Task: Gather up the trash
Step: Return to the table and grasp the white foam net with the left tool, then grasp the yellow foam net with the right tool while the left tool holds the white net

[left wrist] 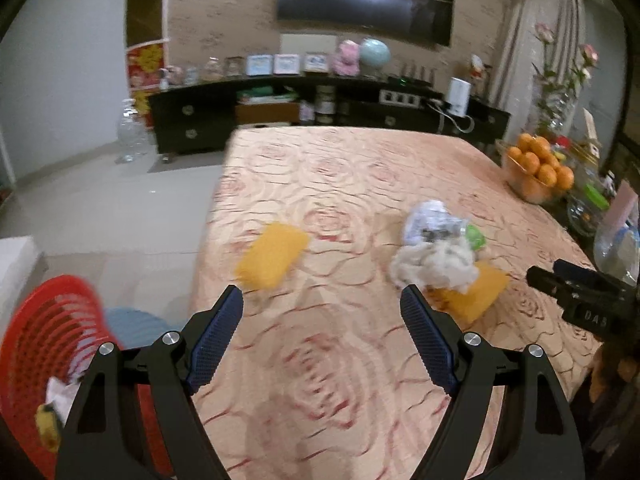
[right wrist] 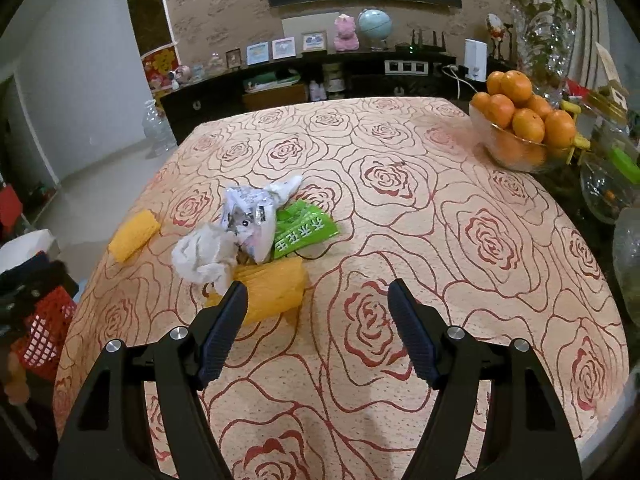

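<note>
Sitting in the red basket [left wrist: 52, 344] off the worktop's [right wrist: 400, 240] left edge, some trash is collected, while the wrapper pile [right wrist: 248, 232] near mid-worktop waits, both grippers' fingers [left wrist: 216, 336] spread, empty.

A woven cloth [right wrist: 400, 208] covered the table; the basket [left wrist: 48, 340] looked like red plastic, the bowl [right wrist: 516, 152] clear glass.

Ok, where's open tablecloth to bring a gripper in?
Free: the tablecloth between the trash pile and the bowl of oranges, plus the near strip below both grippers. Crowded: the pile itself, near the right gripper, and the clutter beyond the bowl.
</note>
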Motion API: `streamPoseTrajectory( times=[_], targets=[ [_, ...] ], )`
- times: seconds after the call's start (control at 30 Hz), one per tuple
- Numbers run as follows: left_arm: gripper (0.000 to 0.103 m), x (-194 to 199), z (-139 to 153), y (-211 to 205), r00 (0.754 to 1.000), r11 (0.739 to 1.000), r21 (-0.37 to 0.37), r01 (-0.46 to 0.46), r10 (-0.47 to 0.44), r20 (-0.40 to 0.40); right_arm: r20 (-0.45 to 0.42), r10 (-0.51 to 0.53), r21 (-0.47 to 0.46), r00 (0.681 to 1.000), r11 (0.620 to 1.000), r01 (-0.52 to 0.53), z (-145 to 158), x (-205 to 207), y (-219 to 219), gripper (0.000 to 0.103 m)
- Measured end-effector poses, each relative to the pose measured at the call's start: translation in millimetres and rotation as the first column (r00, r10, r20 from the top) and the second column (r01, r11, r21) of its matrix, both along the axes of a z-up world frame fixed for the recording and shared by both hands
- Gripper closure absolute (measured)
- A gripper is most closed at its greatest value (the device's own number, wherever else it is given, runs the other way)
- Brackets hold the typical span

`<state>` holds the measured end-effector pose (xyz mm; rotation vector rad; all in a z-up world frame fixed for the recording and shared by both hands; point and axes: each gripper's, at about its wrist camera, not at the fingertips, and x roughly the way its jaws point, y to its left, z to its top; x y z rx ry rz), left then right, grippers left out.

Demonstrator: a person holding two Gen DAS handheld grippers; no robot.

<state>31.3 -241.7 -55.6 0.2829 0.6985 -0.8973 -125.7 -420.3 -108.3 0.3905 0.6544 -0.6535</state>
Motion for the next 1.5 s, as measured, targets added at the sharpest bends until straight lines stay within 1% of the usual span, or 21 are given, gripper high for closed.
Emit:
streamPoseTrajectory(
  times=[0.23, 0.43, 0.57, 0.6, 0.67, 0.73, 0.83, 0.9, 1.0, 1.3, 1.5],
  targets=[
    [0.025, -11.4, -21.3, -61.8, 0.991, 0.993, 0.019, 0.112, -0.111, -0.068, 0.010, -0.040, 0.042, 0.999, 0.998, 0.040, -1.8, -8.0, -12.2, 0.032],
    [0.025, -12.1, -32.7, -95.8, 0.985, 0.988, 0.042, 0.150, -0.146, -0.086, 0.002, -0.064, 0.058, 0.998, 0.996, 0.064, -5.1, -12.8, -19.4, 0.032],
    [0.027, -9.5, -39.2, -110.9, 0.980, 0.985, 0.038, 0.166, -0.161, -0.113, -0.004, -0.057, 0.070, 0.998, 0.996, 0.057, -7.0, -12.3, -20.7, 0.032],
    [0.030, -9.1, -40.9, -113.0, 0.979, 0.985, 0.037, 0.171, -0.165, -0.120, -0.008, -0.054, 0.079, 0.999, 0.995, 0.054, -8.5, -11.7, -21.0, 0.032],
    [0.051, -8.2, -45.4, -117.9, 0.974, 0.982, 0.040, 0.184, -0.177, -0.142, -0.010, -0.049, 0.090, 0.999, 0.995, 0.050, -9.9, -10.5, -22.7, 0.032],
    [0.062, -7.0, -49.7, -120.6, 0.969, 0.981, 0.033, 0.192, -0.184, -0.167, -0.010, -0.046, 0.092, 0.999, 0.995, 0.047, -10.2, -10.0, -22.1, 0.032],
    [0.074, -7.5, -51.2, -119.3, 0.967, 0.981, 0.018, 0.195, -0.189, -0.172, -0.009, -0.044, 0.092, 0.999, 0.995, 0.045, -10.4, -8.9, -20.9, 0.032],
    [0.078, -8.4, -49.9, -117.9, 0.967, 0.981, 0.013, 0.196, -0.191, -0.170, -0.011, -0.043, 0.098, 0.999, 0.994, 0.044, -11.9, -7.7, -21.1, 0.032],
    [0.090, -7.0, -45.4, -108.9, 0.967, 0.982, 0.000, 0.187, -0.184, -0.179, -0.009, -0.037, 0.100, 0.999, 0.994, 0.038, -12.5, -5.5, -20.7, 0.032],
    [0.090, -1.5, -18.8, -57.4, 0.979, 0.990, -0.024, 0.140, -0.142, -0.145, 0.007, 0.009, 0.072, 1.000, 0.997, -0.009, -11.1, 5.1, -11.6, 0.032],
    [0.090, -1.1, 4.0, -13.2, 0.990, 0.994, -0.046, 0.095, -0.099, -0.101, -0.009, 0.086, 0.039, 0.996, 0.996, -0.086, -13.6, 28.6, 0.7, 0.031]
  ],
)
